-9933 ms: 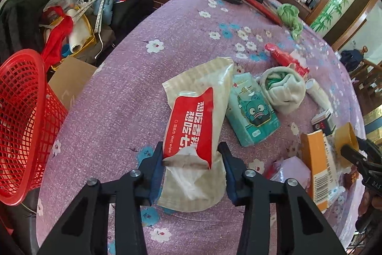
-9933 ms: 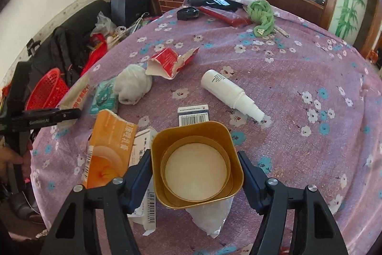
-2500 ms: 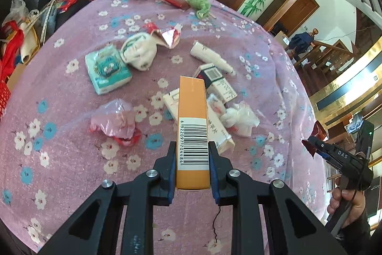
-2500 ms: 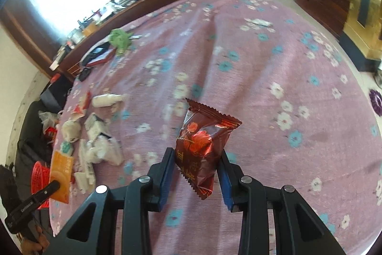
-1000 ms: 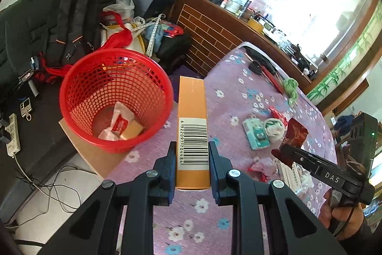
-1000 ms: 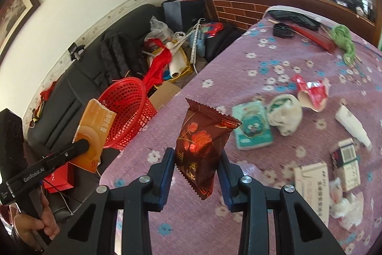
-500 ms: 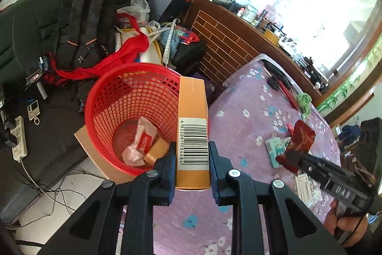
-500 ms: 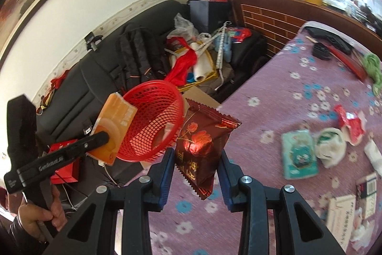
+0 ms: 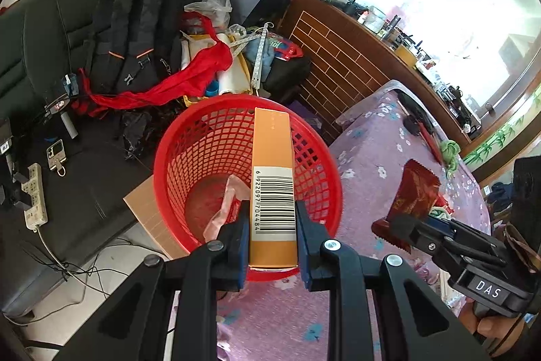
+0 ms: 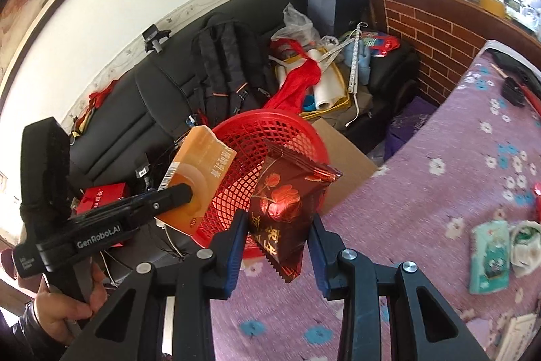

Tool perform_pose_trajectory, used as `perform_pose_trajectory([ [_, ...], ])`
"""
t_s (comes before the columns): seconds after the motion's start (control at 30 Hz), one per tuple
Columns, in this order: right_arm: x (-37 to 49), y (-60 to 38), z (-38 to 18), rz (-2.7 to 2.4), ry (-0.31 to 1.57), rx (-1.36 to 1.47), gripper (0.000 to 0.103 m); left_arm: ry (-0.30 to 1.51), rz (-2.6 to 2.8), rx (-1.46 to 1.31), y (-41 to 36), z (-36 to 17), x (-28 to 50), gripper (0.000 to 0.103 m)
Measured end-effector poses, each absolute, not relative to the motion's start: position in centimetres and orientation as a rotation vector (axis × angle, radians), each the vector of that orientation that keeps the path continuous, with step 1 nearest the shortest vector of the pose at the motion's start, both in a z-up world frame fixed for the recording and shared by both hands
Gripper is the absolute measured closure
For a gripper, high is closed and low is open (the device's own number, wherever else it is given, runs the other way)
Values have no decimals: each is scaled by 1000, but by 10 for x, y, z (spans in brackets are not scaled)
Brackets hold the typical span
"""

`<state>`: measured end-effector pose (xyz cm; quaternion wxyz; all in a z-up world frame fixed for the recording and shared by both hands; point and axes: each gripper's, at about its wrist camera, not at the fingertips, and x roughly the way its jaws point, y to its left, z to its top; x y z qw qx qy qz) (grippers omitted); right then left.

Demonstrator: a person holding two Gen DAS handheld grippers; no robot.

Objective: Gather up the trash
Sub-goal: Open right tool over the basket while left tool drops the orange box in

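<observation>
My left gripper (image 9: 272, 230) is shut on an orange box (image 9: 273, 171) with a barcode and holds it over the mouth of the red mesh basket (image 9: 203, 144). The basket holds a few wrappers (image 9: 226, 205) at its bottom. My right gripper (image 10: 277, 237) is shut on a dark red snack packet (image 10: 284, 208) and holds it just beside the basket (image 10: 270, 131), above the table edge. In the right wrist view the left gripper (image 10: 179, 195) with the orange box (image 10: 199, 171) is at the basket's left rim. The packet also shows in the left wrist view (image 9: 416, 192).
The basket stands on cardboard (image 9: 148, 212) on the floor beside the purple flowered tablecloth (image 10: 456, 185). A black sofa with a backpack (image 9: 132, 32), red cloth (image 9: 189, 80) and clutter lies behind. More trash, a teal pack (image 10: 490, 249) among it, lies on the table. Cables and a power strip (image 9: 33, 195) lie on the floor.
Both grippers have moved closer to the basket. The orange box now hangs over its opening, and the red packet has come up to its rim.
</observation>
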<state>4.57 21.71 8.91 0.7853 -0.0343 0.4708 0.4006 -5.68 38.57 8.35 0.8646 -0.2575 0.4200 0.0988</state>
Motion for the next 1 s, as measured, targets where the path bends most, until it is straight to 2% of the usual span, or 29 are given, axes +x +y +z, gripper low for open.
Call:
perform_pose_trajectory([
  [0.8,82,262,60,839,1092,-53,63,933,224,-576,418,55,-26,78],
  [0.83,82,263,60,840,1094,-54,58,934,225,-578,418,56,-26,78],
  [0.87,82,263,61,839,1092,-53,40,935,223,-580,418,56,-25,74],
  [0.9,81,262,62,835,1084,-47,35,934,226,-580,417,57,-25,70],
  [0.93,81,259,64,832,1074,-41,34,932,229,-581,417,58,-25,58],
  [0.97,80,257,66,830,1068,-40,34,925,231,-584,416,59,-26,53],
  [1.0,80,255,68,829,1062,-43,34,921,234,-586,416,60,-27,52],
])
